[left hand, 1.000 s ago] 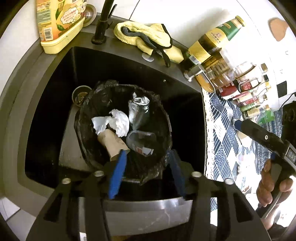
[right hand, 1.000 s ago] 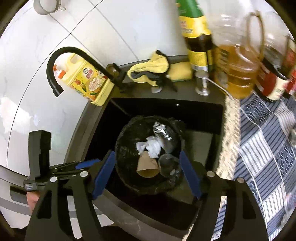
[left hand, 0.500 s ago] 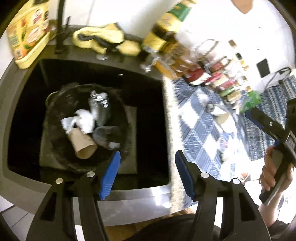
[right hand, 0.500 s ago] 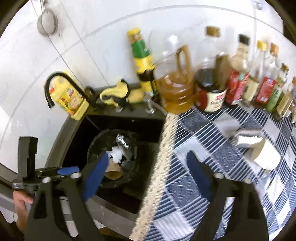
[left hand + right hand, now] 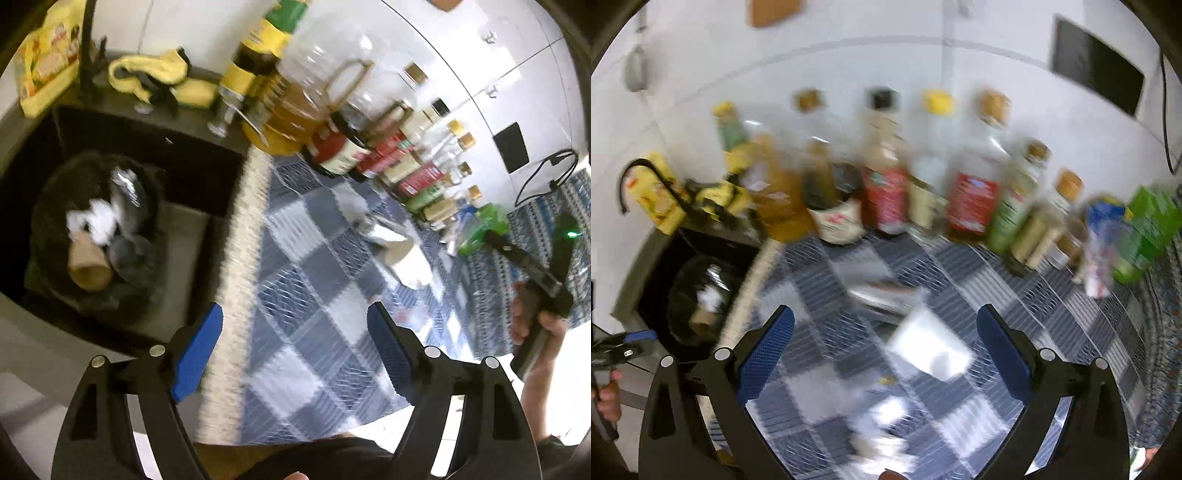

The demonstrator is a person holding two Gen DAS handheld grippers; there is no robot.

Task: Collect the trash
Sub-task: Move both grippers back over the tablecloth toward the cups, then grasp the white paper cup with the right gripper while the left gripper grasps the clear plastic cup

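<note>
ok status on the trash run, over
Left tool and right tool both opening, nothing between the fingers. White cup lies on the checked cloth ahead of right tool. Bin bag in sink holds trash. Path clear.

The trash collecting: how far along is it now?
Done: the bin bag in the sink holds a paper cup, tissue and a crushed bottle. In hand: nothing; the left gripper and right gripper are opening, empty. Left: a white cup and a silvery item on the cloth.
</note>
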